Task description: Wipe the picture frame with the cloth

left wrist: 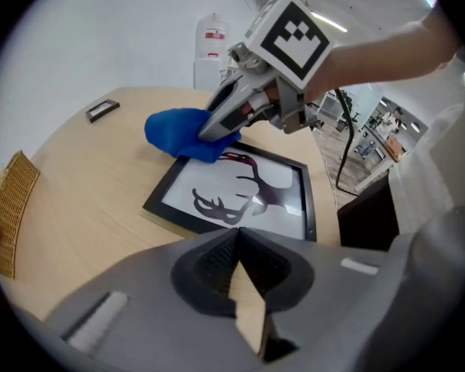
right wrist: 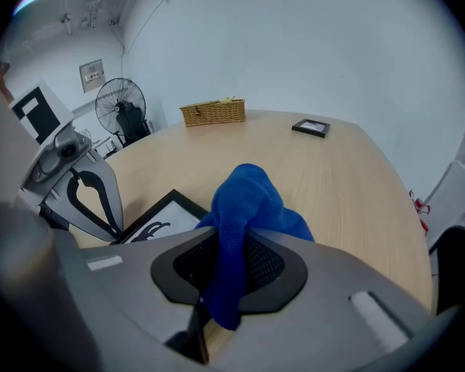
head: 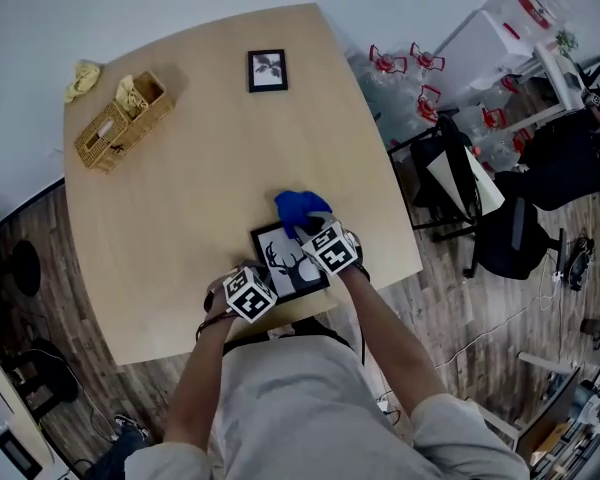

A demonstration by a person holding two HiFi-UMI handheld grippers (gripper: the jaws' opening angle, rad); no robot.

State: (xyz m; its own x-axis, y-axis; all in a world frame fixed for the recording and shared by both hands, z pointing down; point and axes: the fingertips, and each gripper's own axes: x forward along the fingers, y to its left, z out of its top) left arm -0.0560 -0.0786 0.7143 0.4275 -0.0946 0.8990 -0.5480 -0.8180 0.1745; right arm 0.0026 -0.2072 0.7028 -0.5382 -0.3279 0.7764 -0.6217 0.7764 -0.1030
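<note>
Right gripper (right wrist: 231,254): jaws clamped on a bunched fold of the blue microfibre cloth (right wrist: 248,200). Most of the cloth bulges out ahead of the jaw tips. It lies on the far corner of the black-rimmed picture frame with the antler print (left wrist: 240,192) and spills onto the pale wooden counter (head: 180,198) beyond.

Left gripper (left wrist: 236,242): jaws together, nothing between them. The frame lies flat just ahead of its tips. Cannot tell whether the tips press on the rim or only sit at it.

The frame lies at the counter's near edge, between the two grippers. A small black frame (head: 268,70) and a wicker basket (head: 125,120) sit well beyond both jaws, out of play.

Risks, as judged:
- The frame may skate on the smooth counter under the wipe if the left jaws do not pin it. A stroke drawn toward the person could push it over the near edge.
- The grip is on one fold only, so drag on the glass could pull the cloth free.
- If the cloth rolls ahead of the tips, the hard jaws could meet the glass and scratch it.
</note>
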